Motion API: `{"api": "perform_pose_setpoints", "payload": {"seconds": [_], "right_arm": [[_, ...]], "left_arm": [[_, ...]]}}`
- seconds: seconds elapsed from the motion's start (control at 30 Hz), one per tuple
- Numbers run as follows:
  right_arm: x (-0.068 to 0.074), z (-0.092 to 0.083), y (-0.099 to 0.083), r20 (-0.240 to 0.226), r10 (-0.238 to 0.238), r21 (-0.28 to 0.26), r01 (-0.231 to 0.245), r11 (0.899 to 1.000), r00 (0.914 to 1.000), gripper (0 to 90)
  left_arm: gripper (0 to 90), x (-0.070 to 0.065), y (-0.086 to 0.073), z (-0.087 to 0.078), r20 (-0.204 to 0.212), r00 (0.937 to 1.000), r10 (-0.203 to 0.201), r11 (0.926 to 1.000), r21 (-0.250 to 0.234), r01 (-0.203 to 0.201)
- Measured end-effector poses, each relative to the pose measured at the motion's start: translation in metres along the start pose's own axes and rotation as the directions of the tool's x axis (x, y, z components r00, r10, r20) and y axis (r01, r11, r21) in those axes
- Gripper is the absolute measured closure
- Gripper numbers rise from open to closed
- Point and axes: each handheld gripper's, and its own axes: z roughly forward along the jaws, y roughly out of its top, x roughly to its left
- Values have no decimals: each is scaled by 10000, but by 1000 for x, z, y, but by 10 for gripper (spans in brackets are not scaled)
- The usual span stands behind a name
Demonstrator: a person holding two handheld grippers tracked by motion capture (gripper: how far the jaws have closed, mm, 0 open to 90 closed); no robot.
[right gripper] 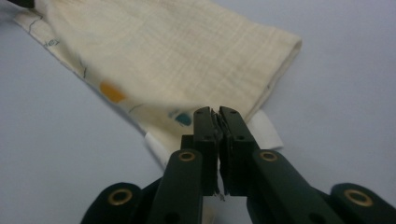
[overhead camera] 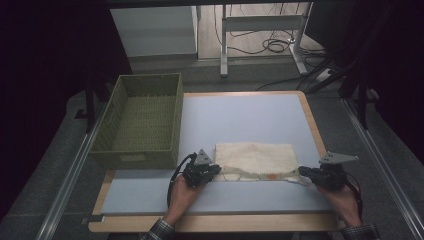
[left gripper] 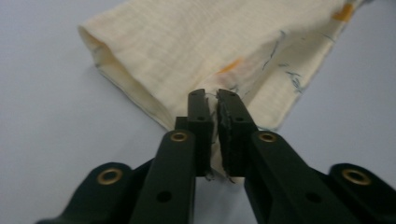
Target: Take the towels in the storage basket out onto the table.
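Left gripper (left gripper: pixel 214 95) pinching the near left corner of the cloth (left gripper: pixel 196 51), jaws pressed almost together with fabric edge and loose threads caught between the pads. Right gripper (right gripper: pixel 218 112) likewise clamped on the near right corner, a white label (right gripper: pixel 266 128) lying at 3 o'clock of its tips. Seen from above: left gripper (overhead camera: pixel 216 169) at 9 o'clock of the folded cream cloth (overhead camera: pixel 255 159), right gripper (overhead camera: pixel 301 172) at 3 o'clock, both low on the table (overhead camera: pixel 240 115), a hand (overhead camera: pixel 182 192) behind the left one. Cloth flat at the near centre of the blue-grey top, orange spot (overhead camera: pixel 270 176) on its near edge. Woven green basket (overhead camera: pixel 141 120) at 10 o'clock of the cloth, on the table's left edge.
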Motion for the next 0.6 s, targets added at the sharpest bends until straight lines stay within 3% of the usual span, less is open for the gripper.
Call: {"api": "perform_pose_setpoints", "payload": {"seconds": [0.1,0.13,0.17,0.23,0.47,0.6], "right_arm": [[0,-4,-5,47,66,-8,-66,10000,10000,806],[0,-9,-7,183,112,11,-112,9999,9998,788],[0,-9,-7,183,112,11,-112,9999,9998,788],[-4,-15,-8,380,234,-11,-234,9997,9990,751],[-15,-11,6,502,366,-40,-365,9993,9981,721],[-28,10,27,265,525,-65,-523,9986,9983,727]], "left_arm": [[681,0,-3,-4,239,9995,-226,9997,2,226],[592,1,-5,-9,170,9993,-333,9994,-24,334],[572,1,-5,-9,170,9993,-333,9994,-24,334],[544,4,-4,-16,-235,9988,-437,9990,-123,435],[540,16,7,-20,-641,9947,-808,9962,-378,785],[562,27,26,-7,-951,9914,-903,9953,-431,865]]}}
